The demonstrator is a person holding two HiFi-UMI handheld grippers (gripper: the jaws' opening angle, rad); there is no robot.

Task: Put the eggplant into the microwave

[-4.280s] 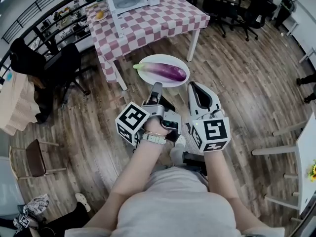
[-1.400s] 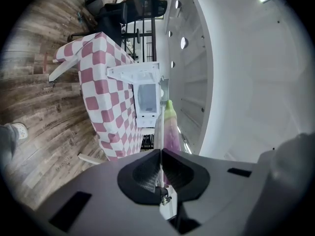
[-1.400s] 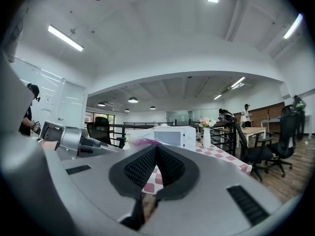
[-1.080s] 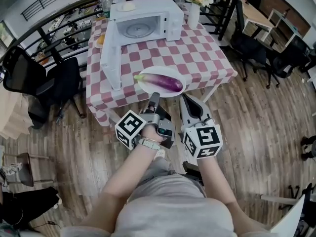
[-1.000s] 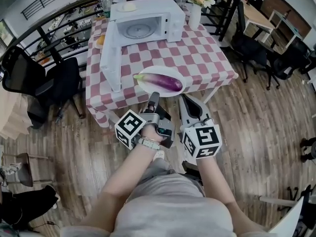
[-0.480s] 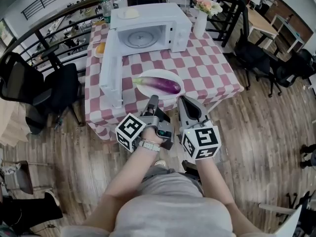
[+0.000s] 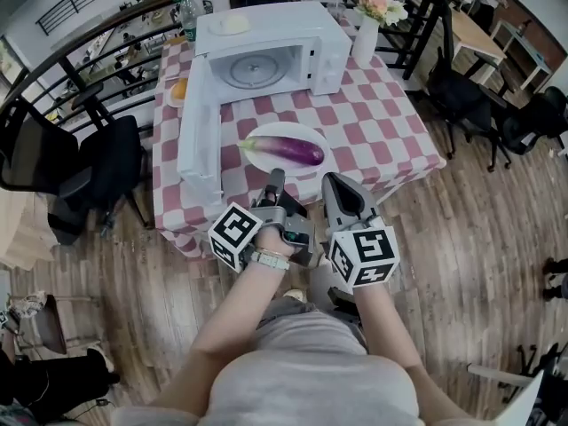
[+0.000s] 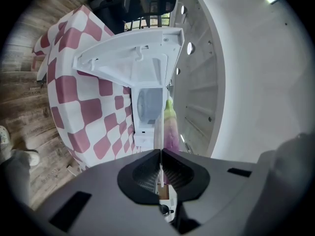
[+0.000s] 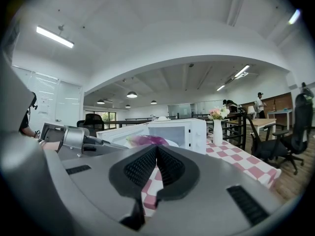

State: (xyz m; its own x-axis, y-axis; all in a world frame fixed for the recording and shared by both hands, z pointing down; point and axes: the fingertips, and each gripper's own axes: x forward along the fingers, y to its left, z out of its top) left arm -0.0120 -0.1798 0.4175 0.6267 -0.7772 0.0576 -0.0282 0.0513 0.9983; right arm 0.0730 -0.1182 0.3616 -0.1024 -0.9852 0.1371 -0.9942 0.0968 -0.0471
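A purple eggplant lies on a white plate held over the near part of a red-and-white checked table. My left gripper is shut on the plate's near rim, which shows as a thin white edge between its jaws, with the eggplant beyond. My right gripper is shut on the rim to the right, and the eggplant shows just over its jaws. A white microwave stands at the table's far side, its door swung open to the left and its chamber empty.
A white vase of flowers stands right of the microwave. An orange and a bottle sit at the table's far left. Black chairs flank the table, and a dark railing runs behind it.
Both grippers have carried the plate with the eggplant forward, from above the wooden floor to over the table's near part. The microwave is closer. Both grips are unchanged.
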